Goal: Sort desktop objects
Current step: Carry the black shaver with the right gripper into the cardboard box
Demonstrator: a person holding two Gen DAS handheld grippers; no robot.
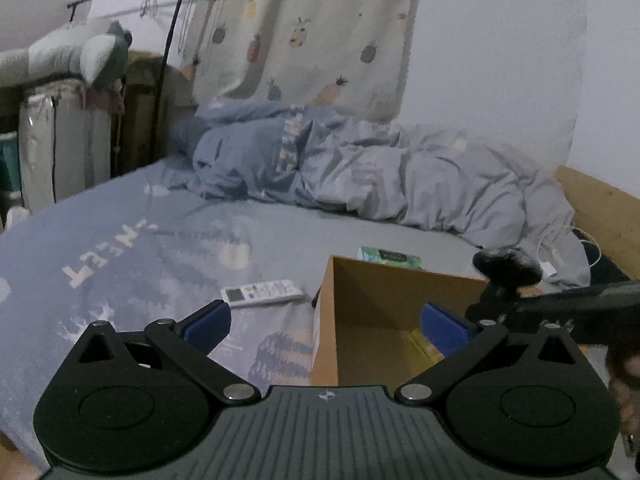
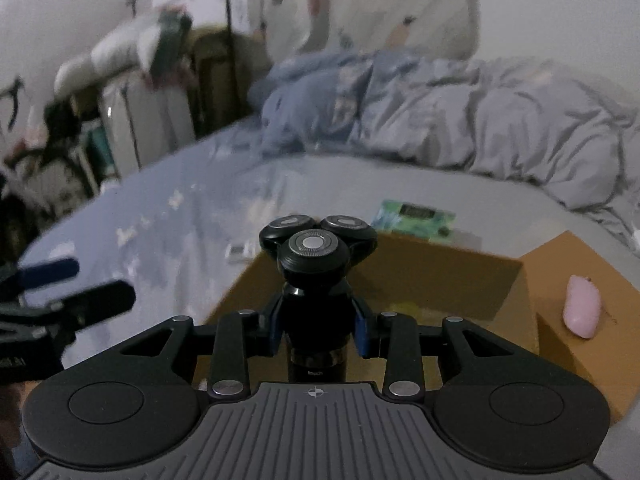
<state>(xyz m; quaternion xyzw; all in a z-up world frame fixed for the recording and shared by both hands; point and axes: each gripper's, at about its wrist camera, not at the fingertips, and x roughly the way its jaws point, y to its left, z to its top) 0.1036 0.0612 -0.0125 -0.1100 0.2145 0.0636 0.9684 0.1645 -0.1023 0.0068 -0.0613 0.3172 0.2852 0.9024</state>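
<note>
Holding shaver (image 2: 316,280) clamped in right gripper (image 2: 317,330) over box (image 2: 440,280), left gripper (image 1: 324,322) spread empty; lower well inside before releasing

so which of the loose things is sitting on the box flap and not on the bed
The pink mouse: it lies on the cardboard box's open flap. The white remote and the green packet both lie on the bedsheet beside the box.
</note>
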